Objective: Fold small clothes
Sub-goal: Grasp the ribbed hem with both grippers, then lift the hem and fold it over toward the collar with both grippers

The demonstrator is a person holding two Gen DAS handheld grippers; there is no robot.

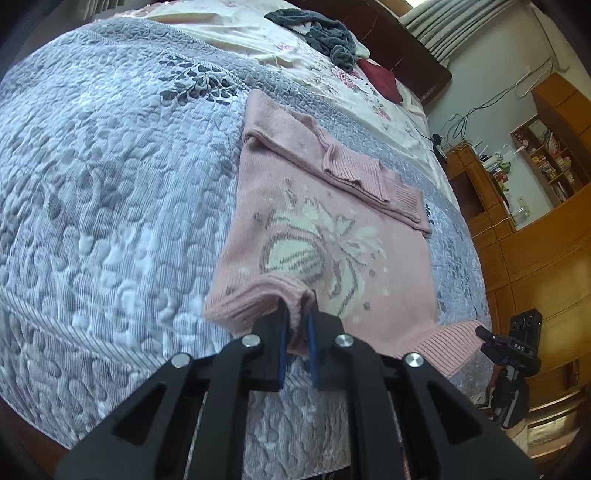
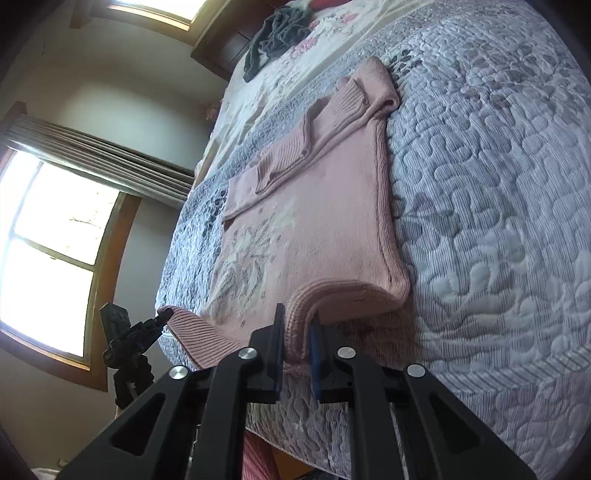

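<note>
A pink knitted sweater with a white and grey flower pattern lies flat on the grey quilted bedspread. Both sleeves are folded across its upper part. My left gripper is shut on the ribbed hem at the near left corner, lifting it slightly. In the right wrist view, my right gripper is shut on the sweater's hem at the other near corner. Each gripper also shows in the other's view, the right gripper and the left gripper, both pinching the hem at the bed's edge.
A dark grey garment lies crumpled on the floral sheet near the wooden headboard, beside a dark red pillow. Wooden shelves stand past the bed on one side. A bright window is on the other side.
</note>
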